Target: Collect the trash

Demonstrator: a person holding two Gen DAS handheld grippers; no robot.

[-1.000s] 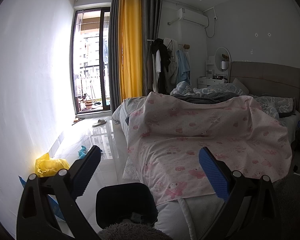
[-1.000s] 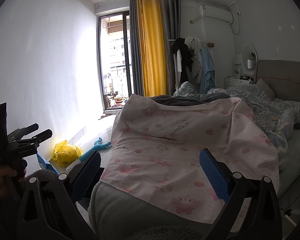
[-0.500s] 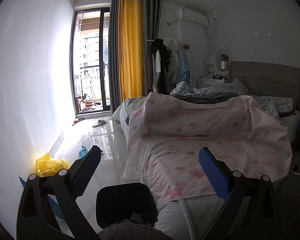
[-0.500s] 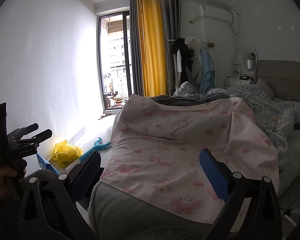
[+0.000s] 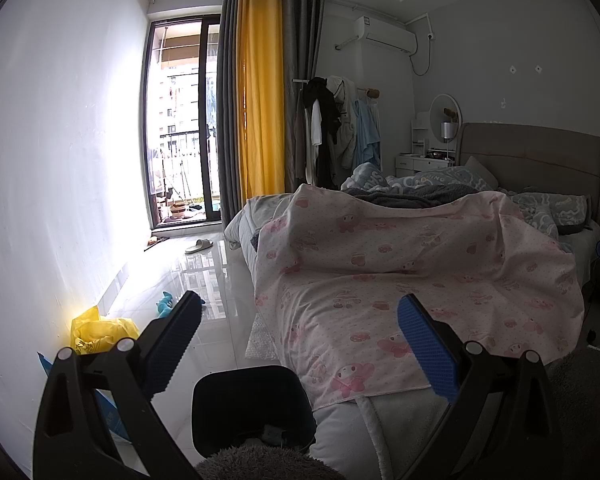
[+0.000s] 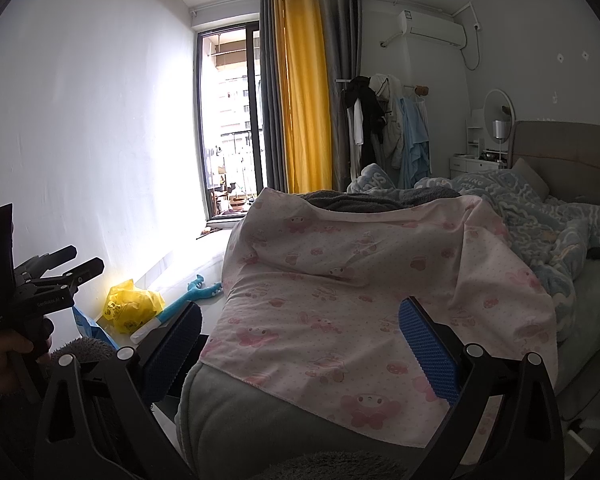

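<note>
1. Both tongs are held out at the foot of a bed (image 5: 380,412) in a bedroom, jaws spread wide and gripping nothing. That fits a survey of the room before any pickup, since no trash lies within reach.

2. The left tongs (image 5: 298,334) point over a black bin (image 5: 252,404) standing on the floor just below them beside the bed's corner. The bin looks like the likely receptacle, parked close so that collected items travel only a short way.

3. The right tongs (image 6: 300,338) hover over the pink patterned sheet (image 6: 340,300) draped across the bed. In this view the person's hand (image 6: 0,356) shows at the left edge, wrapped round the handle of the left tongs.

4. The probable trash sits along the left wall: a crumpled yellow plastic bag (image 5: 98,330) against the skirting, with a flat blue package (image 6: 90,326) touching it, and a teal toy-like object (image 6: 200,294) on the glossy floor (image 5: 204,280) nearby. All are well apart from both tongs.

5. A sheet of bubble wrap (image 5: 262,340) lies on the floor against the bed's side, possibly also for collection.

6. By this reading the task is not yet begun; the next move calls for stepping toward the wall and lowering one pair of tongs onto the yellow bag, whose thin film may slip or tear.
</note>
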